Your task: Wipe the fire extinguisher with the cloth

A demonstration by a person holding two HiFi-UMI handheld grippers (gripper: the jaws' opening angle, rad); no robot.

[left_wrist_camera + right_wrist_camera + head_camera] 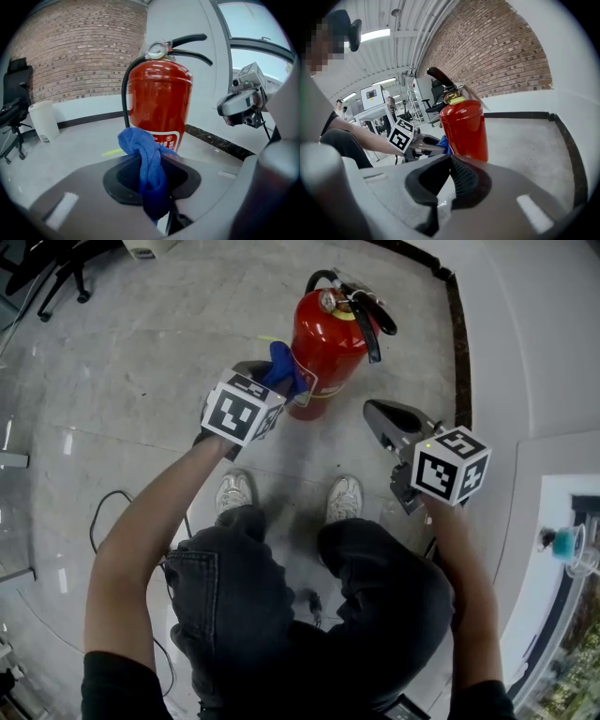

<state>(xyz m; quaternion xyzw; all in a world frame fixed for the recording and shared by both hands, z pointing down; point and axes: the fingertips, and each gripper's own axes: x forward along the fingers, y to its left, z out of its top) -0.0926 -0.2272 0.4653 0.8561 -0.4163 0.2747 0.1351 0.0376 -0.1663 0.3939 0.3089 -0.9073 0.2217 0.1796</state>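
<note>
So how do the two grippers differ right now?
The left gripper is shut on the blue cloth; the right gripper is shut and empty. The left gripper is close by the fire extinguisher; the right gripper stands farther off. Both point toward it.

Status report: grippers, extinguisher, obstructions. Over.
Left gripper shut on blue cloth, low beside fire extinguisher, contact unclear. Right gripper shut, empty, held off to the side. Nothing in the way.

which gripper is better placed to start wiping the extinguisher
Left. The left gripper is shut on the blue cloth, right beside the red fire extinguisher. The right gripper is shut, empty and farther off.
</note>
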